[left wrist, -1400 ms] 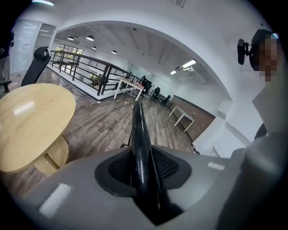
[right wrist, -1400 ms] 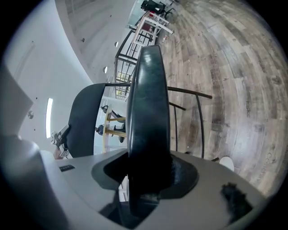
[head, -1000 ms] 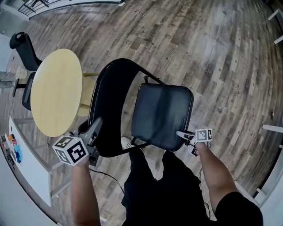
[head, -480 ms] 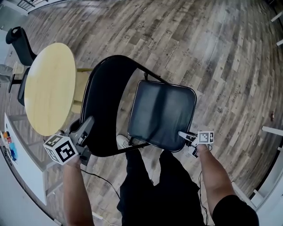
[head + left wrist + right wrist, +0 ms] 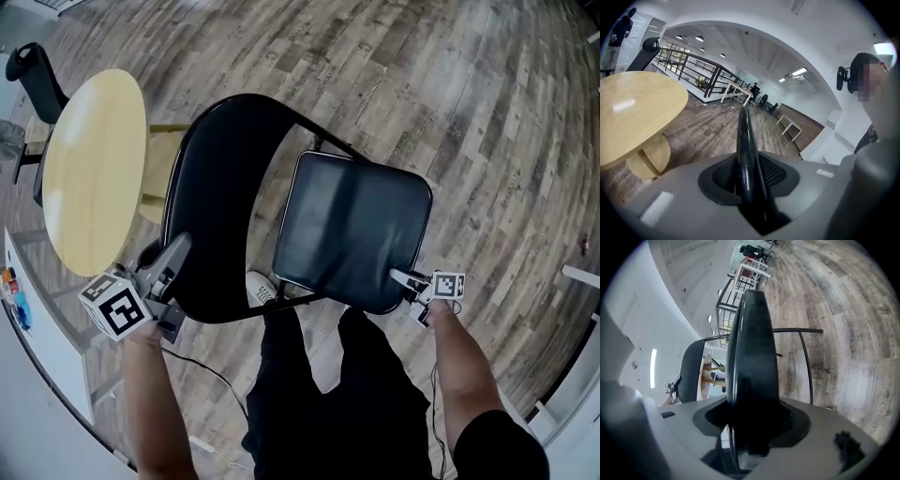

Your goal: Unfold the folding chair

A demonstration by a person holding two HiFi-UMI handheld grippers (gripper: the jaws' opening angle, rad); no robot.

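- My left gripper (image 5: 173, 253) has its fingers clamped narrow on the thin, glossy black backrest (image 5: 220, 187), at lower left.
- My right gripper (image 5: 405, 278) has just been widening its fingers, and they hold the thick padded seat (image 5: 352, 230) by its edge, at lower right.
- The folding chair (image 5: 323, 150) stands mid-frame on the grey wood-plank floor (image 5: 469, 94). Its seat is a rounded square and its backrest a curved hoop.
- A pale, round wooden bench (image 5: 89, 178) stands at left.

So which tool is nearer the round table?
Left. The left tool grips the chair back beside the table; the right tool, jaws just opening with the seat between them, is on the far side.
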